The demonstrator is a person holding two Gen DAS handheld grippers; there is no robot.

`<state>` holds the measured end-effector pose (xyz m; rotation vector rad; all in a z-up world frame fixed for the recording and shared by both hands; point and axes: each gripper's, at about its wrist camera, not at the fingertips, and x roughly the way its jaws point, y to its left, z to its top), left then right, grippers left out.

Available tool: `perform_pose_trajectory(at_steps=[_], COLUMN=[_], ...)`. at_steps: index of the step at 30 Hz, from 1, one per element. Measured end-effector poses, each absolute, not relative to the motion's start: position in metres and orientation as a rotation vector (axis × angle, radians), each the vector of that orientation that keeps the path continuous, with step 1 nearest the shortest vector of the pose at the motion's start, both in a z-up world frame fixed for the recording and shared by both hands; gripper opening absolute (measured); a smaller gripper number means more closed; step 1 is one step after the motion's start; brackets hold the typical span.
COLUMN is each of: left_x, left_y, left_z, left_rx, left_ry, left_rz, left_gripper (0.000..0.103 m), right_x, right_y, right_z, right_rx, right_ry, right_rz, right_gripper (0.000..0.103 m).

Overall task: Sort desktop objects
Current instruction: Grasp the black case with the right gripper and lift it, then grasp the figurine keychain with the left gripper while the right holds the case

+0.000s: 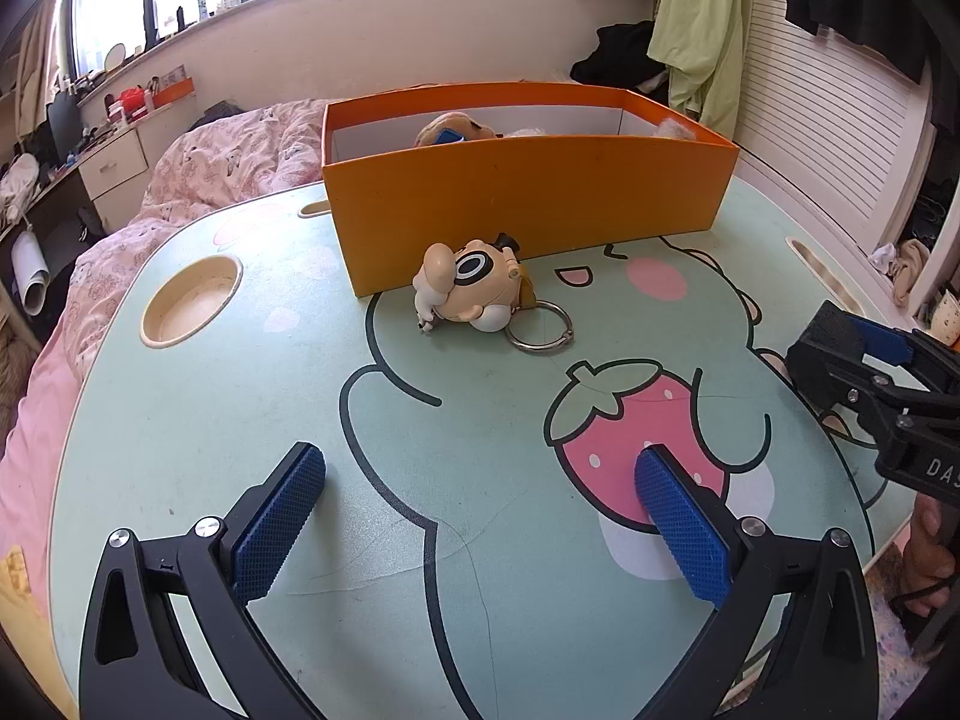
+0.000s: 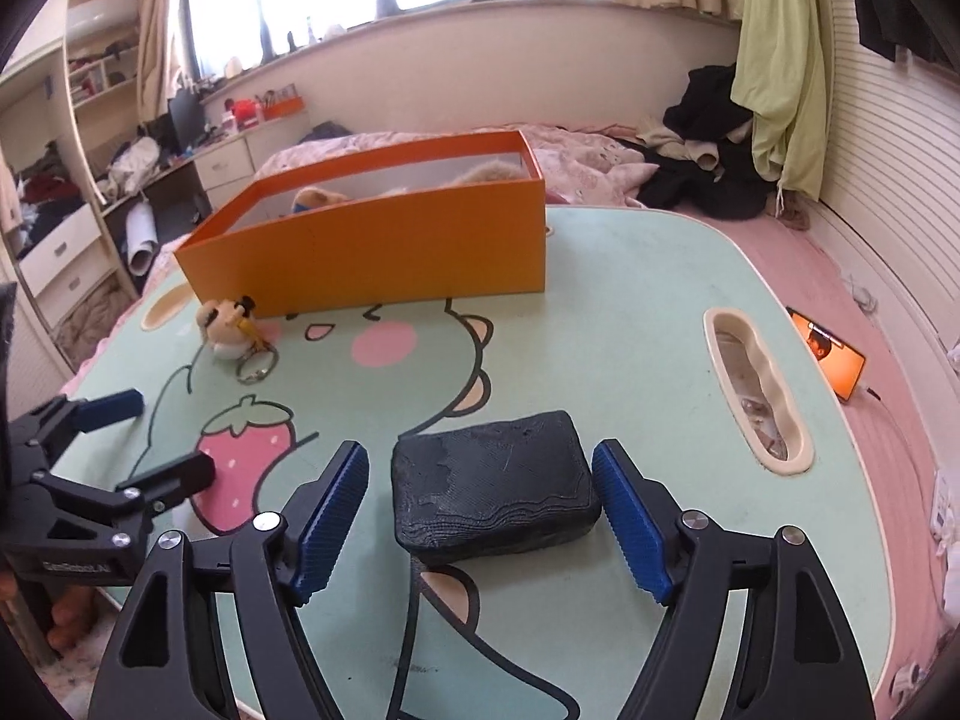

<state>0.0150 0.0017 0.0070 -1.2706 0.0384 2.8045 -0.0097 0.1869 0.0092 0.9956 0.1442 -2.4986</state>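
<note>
The black block lies on the table between the right gripper's spread jaws, not yet pinched, likely bound for the orange box; the left gripper hangs spread, empty.

One orange box sitting on one green table, two plush toys poking up inside the box, one figure keychain lying with one metal ring, one black block resting, one phone glowing, two grippers showing
</note>
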Motion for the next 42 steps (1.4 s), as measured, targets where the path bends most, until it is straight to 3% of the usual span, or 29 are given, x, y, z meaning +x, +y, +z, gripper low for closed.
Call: perform_pose_trajectory(at_steps=[9,11,13,30,37,40,42], left_x=[0.015,0.014,0.014,0.01,-0.014,-0.034,-0.046], left_y=[0.002,0.002,0.001,-0.003,-0.02,-0.02,-0.016], left_z=[0.007,0.008,0.009,0.012,0.045,0.048,0.045], left_rx=[-1.27,-1.27,-1.27,-1.284,-1.193,-1.225,-1.272], left_ry=[0.044,0.043,0.04,0.021,-0.078,-0.086,-0.095], left_rz=[2.806,2.805,2.804,2.778,2.857,2.845,2.8], left_gripper=[0.103,0.103,0.103,0.103,0.103,0.095,0.083], right_x=[-0.011,-0.007,0.001,0.011,0.012,0.012,0.011], right_y=[0.185,0.18,0.175,0.165,0.165,0.165,0.165], right_z=[0.004,0.003,0.003,-0.001,-0.001,-0.001,-0.001], right_rx=[1.024,1.019,0.973,0.933,0.933,0.933,0.933], right_ry=[0.168,0.223,0.254,0.268,0.268,0.267,0.267], right_rz=[-2.507,-2.517,-2.503,-2.464,-2.464,-2.464,-2.464], right_gripper=[0.078,0.073,0.061,0.061,0.061,0.061,0.061])
